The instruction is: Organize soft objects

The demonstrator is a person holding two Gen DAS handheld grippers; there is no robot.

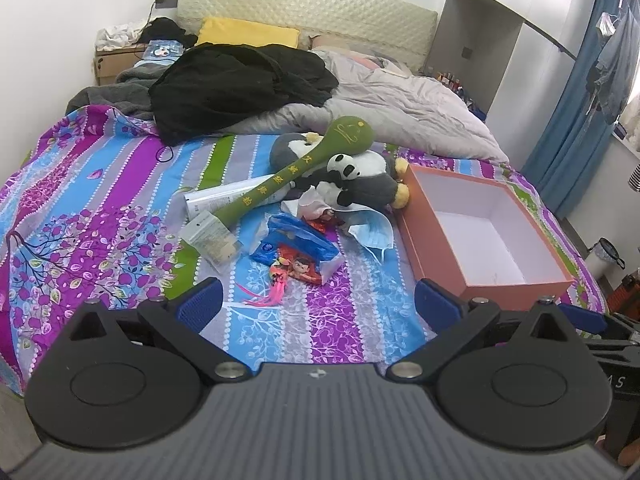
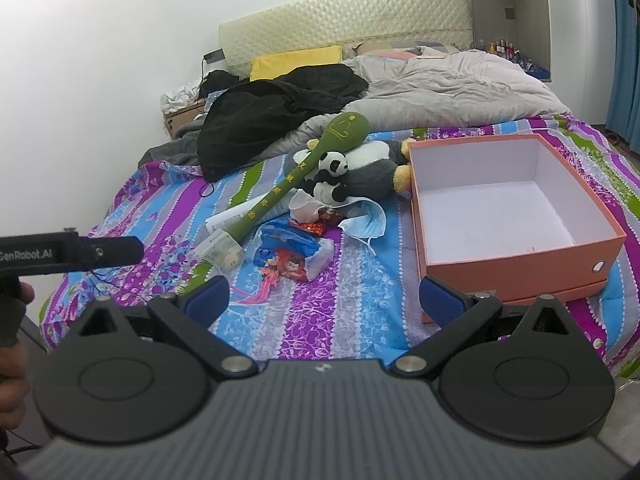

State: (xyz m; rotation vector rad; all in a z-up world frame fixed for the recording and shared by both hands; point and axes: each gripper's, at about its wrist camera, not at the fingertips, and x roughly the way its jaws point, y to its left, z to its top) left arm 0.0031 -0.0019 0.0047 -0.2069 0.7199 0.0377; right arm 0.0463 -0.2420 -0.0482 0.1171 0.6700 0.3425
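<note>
The bed (image 1: 100,208) wears a purple-and-blue floral sheet, bare along its near edge and left side, with rumpled bedding heaped toward the headboard. The left gripper (image 1: 318,300) hangs over that near edge, jaws wide with nothing between them. Mid-bed lies the clutter: one green plush mallet (image 1: 316,164) slanting across two grey penguin plushies (image 1: 376,184) and one small panda (image 1: 340,178), above a blue packet (image 1: 296,246) and a face mask (image 1: 370,236) (crumpled). Just right stands one open orange box (image 2: 516,216), its far side near the mattress edge. The right gripper (image 2: 324,296) is likewise spread wide, holding nothing.
</note>
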